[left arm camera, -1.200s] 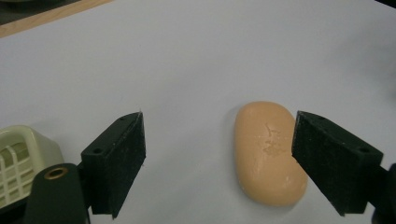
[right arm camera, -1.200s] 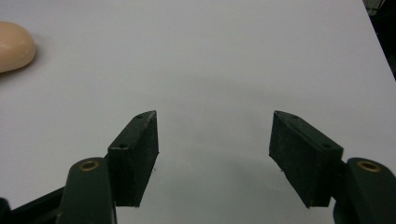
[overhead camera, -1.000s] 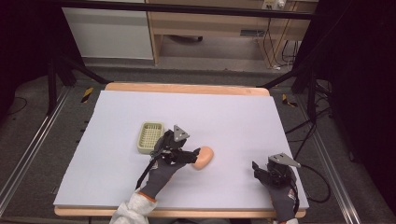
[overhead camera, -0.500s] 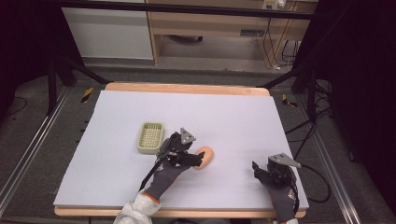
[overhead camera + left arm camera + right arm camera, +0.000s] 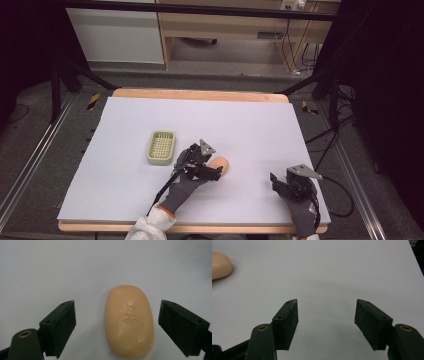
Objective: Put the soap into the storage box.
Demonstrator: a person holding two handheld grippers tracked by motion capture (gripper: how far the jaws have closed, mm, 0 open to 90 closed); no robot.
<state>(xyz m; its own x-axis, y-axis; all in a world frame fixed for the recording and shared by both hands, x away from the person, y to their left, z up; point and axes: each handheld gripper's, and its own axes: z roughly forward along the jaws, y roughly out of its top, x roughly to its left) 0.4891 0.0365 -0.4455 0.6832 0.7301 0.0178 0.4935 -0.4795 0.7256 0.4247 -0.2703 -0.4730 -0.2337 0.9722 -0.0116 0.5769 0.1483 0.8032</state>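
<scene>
The right tongs (image 5: 278,181) are resting near the front right of the bench (image 5: 250,125), jaws standing apart over bare white surface. Farther in, the left tongs (image 5: 216,170) are hanging spread wide around a peach-coloured soap bar (image 5: 129,320), which is lying flat on the bench between the jaws, touching neither. Beyond, a pale green slotted tray (image 5: 161,147) is sitting near the soap.

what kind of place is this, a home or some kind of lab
Most likely a lab or recording workspace, not a home. A white-covered table stands inside a dark metal frame, cables trail across the floor, and the table carries just a bar of soap and a small basket.
</scene>
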